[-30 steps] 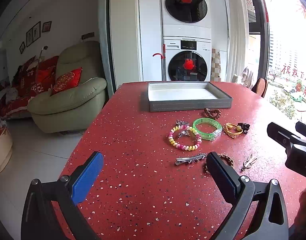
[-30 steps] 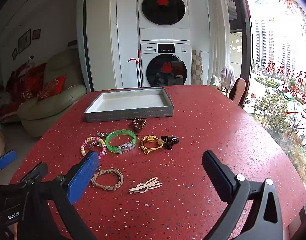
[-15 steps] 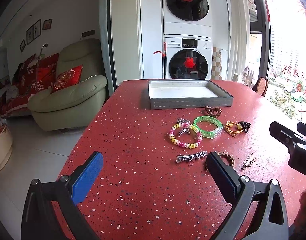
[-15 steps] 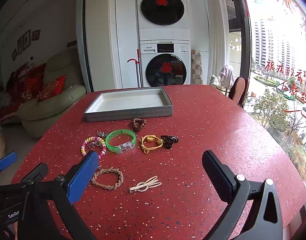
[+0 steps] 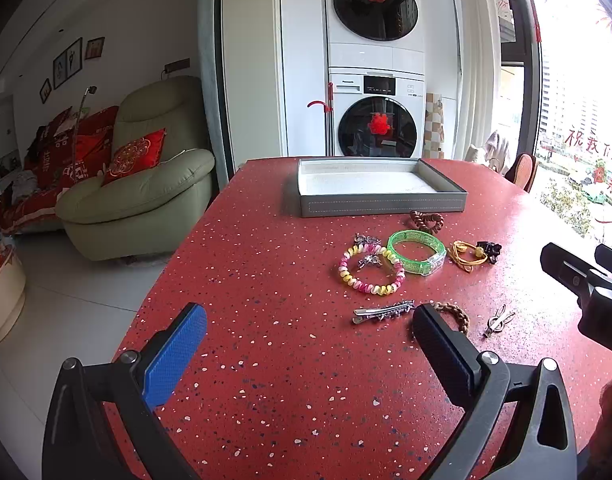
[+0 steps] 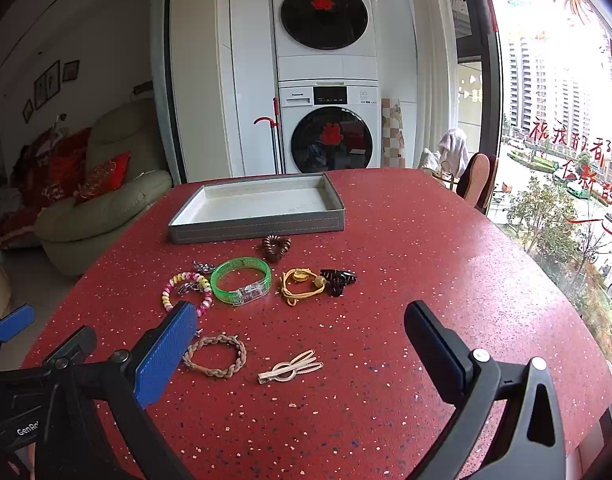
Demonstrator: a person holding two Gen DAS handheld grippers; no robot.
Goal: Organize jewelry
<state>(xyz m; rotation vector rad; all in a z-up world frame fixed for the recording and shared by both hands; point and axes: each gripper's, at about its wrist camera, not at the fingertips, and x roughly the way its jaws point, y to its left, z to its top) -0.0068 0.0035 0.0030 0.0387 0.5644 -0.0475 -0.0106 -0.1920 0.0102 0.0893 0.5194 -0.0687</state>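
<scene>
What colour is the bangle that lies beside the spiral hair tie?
Translucent green bangle, with a clear section; best in the right wrist view.

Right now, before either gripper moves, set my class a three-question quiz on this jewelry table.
1. True or false: the grey tray already holds jewelry.
2. Which item lies nearest the tray: A green bangle, B brown spiral hair tie, C braided bracelet?
3. Fill in: both the left gripper and right gripper are ____.

Key: 1 false; 2 B; 3 open.
</scene>
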